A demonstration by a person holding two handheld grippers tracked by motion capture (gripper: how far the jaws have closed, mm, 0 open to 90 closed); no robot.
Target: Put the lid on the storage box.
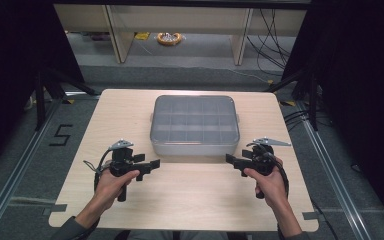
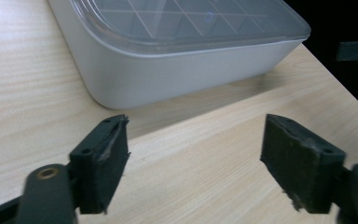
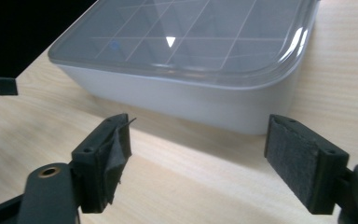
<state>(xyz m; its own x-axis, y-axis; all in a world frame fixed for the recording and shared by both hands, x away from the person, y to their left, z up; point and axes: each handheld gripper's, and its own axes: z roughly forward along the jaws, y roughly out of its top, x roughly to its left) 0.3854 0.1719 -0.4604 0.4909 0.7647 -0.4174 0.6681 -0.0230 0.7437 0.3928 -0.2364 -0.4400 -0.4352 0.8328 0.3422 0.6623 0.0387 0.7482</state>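
A grey plastic box with a clear lid over a grid of compartments sits in the middle of the wooden table. My left gripper is in a hand near the box's front left corner and points right, jaws wide apart and empty. My right gripper is off the front right corner and points left, also open and empty. In the left gripper view the box lies just past the gripper. In the right gripper view the box lies just past the gripper. Neither gripper touches it.
Bare tabletop spreads in front of the box between the two hands. Dark frame legs stand at both sides of the table. Beyond it are light cabinets, loose cables and a yellow coil on the floor.
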